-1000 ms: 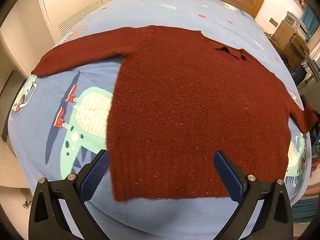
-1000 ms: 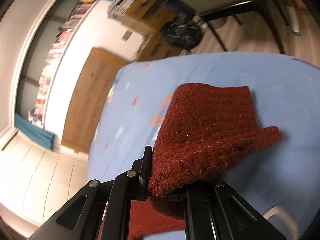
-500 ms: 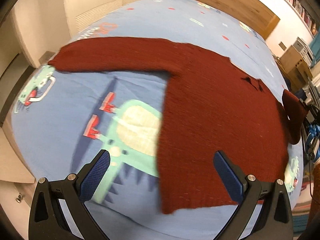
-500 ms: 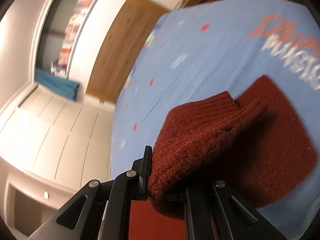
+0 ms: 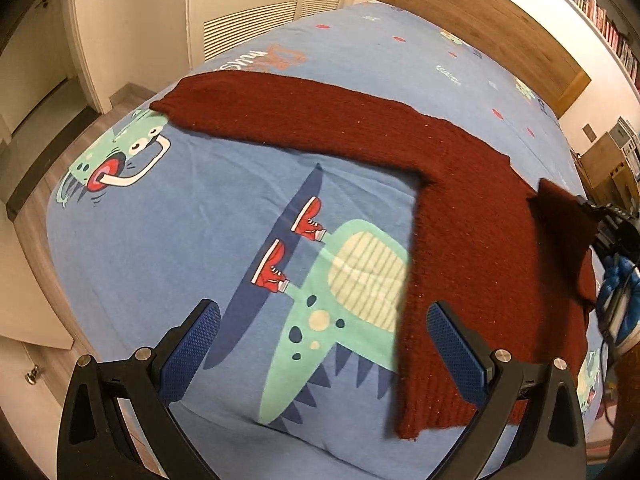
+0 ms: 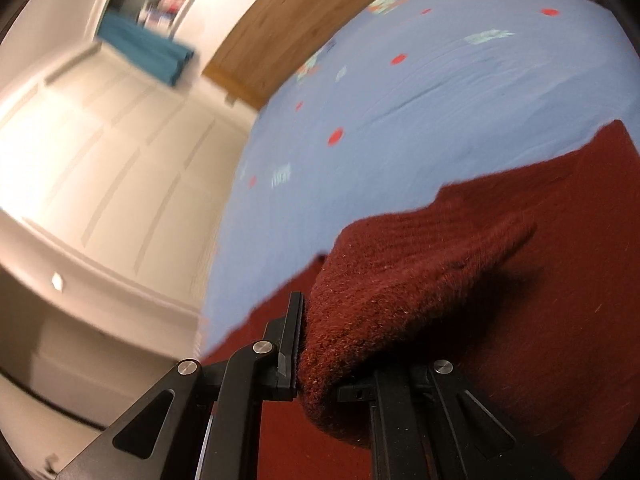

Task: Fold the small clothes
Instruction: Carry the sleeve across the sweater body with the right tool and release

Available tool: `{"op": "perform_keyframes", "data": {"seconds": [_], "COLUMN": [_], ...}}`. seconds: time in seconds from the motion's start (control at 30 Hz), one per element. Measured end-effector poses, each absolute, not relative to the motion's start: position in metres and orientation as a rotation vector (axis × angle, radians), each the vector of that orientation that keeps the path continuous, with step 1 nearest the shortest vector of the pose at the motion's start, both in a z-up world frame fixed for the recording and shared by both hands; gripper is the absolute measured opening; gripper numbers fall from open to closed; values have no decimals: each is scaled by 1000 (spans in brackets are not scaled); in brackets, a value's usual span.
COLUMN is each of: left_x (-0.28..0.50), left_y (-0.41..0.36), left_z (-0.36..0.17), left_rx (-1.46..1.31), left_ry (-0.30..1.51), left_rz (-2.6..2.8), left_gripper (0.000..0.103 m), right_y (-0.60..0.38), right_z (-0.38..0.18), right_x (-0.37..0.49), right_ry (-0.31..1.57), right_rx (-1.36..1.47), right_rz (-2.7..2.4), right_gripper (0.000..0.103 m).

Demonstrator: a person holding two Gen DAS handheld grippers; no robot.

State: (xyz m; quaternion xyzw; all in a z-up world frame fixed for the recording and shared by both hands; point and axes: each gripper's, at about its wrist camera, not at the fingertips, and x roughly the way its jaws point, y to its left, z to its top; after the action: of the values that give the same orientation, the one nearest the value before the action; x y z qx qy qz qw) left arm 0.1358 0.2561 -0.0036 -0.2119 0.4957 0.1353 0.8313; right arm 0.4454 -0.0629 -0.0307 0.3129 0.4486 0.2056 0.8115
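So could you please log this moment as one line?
left gripper: open | right gripper: shut on sweater sleeve | sweater: on bed

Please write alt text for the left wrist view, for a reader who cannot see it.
A dark red knitted sweater lies flat on a blue cartoon-monster bedsheet, one sleeve stretched out to the left. The open left claw, empty, hangs above the sheet beside the hem. At the right edge, the right claw holds the other sleeve lifted.
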Motion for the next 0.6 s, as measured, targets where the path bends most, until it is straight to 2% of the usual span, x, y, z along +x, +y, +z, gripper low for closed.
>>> {"op": "perform_keyframes", "data": {"seconds": [0.27,0.43,0.6], "left_x": [135,136,136], "left_y": [259,261,261], "left_z": [-14,-18,-14], "left_rx": [-459,-459,-447], "left_ry": [1064,1065,1041], "left_rz": [292,296,309], "left_gripper": [102,102,102], "right_y": [7,34,50], "right_z": [-68,-85,-87], "right_x": [422,411,399], "right_ry": [1066,1109,1101], "right_rx": [395,233,122], "right_rz": [460,444,468], "right_gripper": [12,17,38]}}
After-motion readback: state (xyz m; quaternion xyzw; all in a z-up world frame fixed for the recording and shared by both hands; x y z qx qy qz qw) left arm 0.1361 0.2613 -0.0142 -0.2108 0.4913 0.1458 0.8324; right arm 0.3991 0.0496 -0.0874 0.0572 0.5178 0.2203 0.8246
